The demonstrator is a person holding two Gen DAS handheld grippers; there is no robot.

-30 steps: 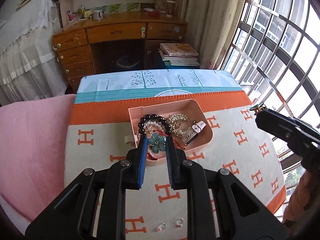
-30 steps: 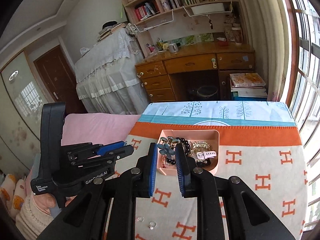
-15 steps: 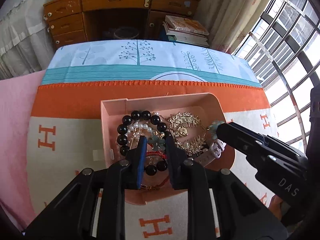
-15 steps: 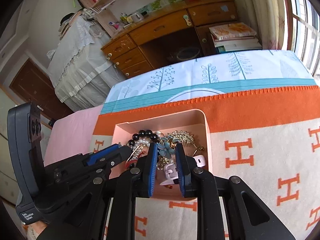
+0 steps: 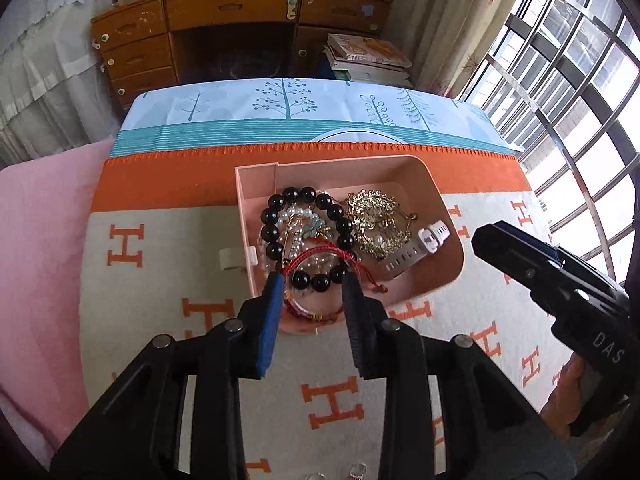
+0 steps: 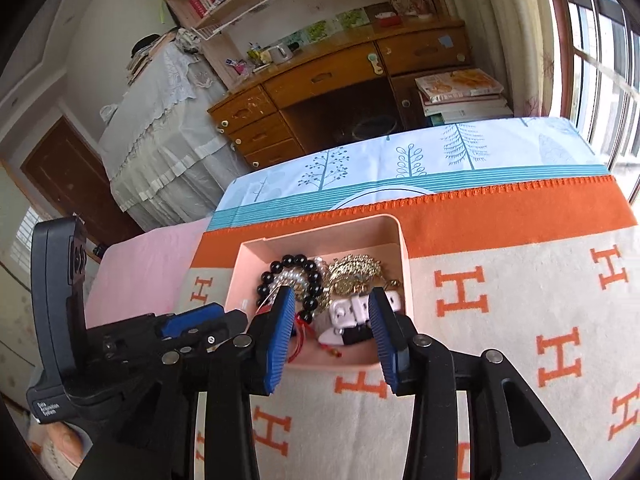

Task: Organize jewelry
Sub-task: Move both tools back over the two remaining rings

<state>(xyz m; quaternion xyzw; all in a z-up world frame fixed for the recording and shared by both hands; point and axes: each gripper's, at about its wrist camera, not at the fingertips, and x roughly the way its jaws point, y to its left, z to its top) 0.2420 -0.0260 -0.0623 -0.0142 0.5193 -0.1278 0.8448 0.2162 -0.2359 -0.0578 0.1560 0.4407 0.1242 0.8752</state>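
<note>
Both grippers wider now, flower clip dropped.

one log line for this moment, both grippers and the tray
left gripper: open, over near end of pink tray | right gripper: open, over white watch strap | tray: jewelry piled inside | held: nothing

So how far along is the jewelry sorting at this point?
Most of it looks done: the black bead bracelet, gold necklace and white watch lie heaped in the pink tray. Nothing is in hand; the left claw and right claw are open over the tray. Left: two small rings on the blanket.
</note>
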